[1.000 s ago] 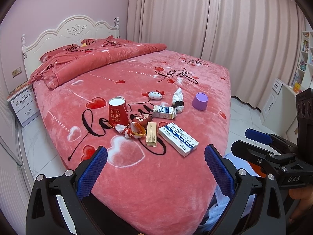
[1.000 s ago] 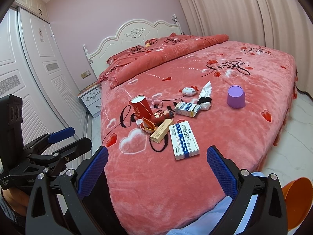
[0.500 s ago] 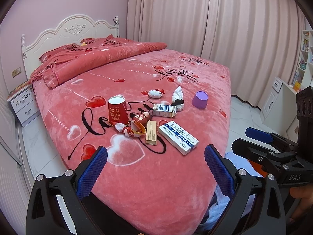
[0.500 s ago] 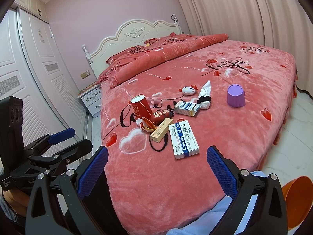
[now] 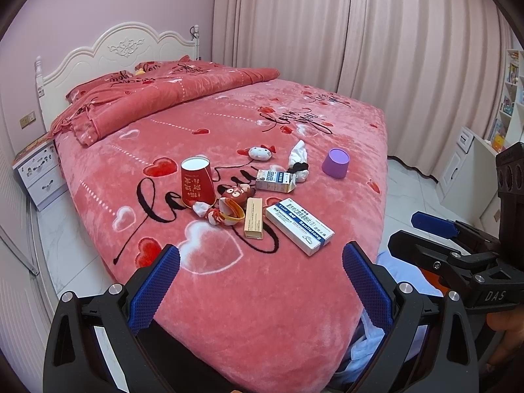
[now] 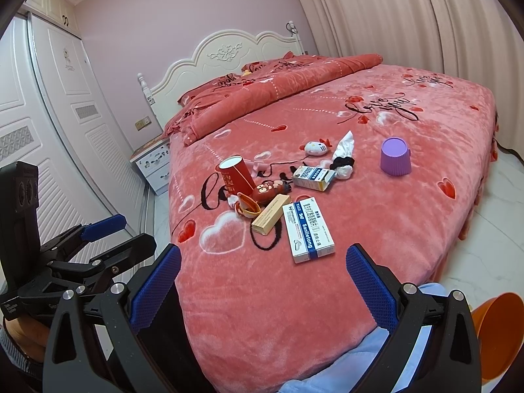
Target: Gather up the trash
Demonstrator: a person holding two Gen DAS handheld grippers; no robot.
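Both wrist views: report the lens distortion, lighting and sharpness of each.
Left wrist view: strong fisheye, dark corners, the curtains bow; soft even light, no hard shadows; the white and blue box has readable print, and the left gripper is sharp too. Right wrist view: same vignette, the wardrobe doors curve; even light, faint sheen on the bedspread; the right gripper is crisp.

Plush bedspread (image 5: 262, 294); glossy cardboard box (image 5: 299, 231).
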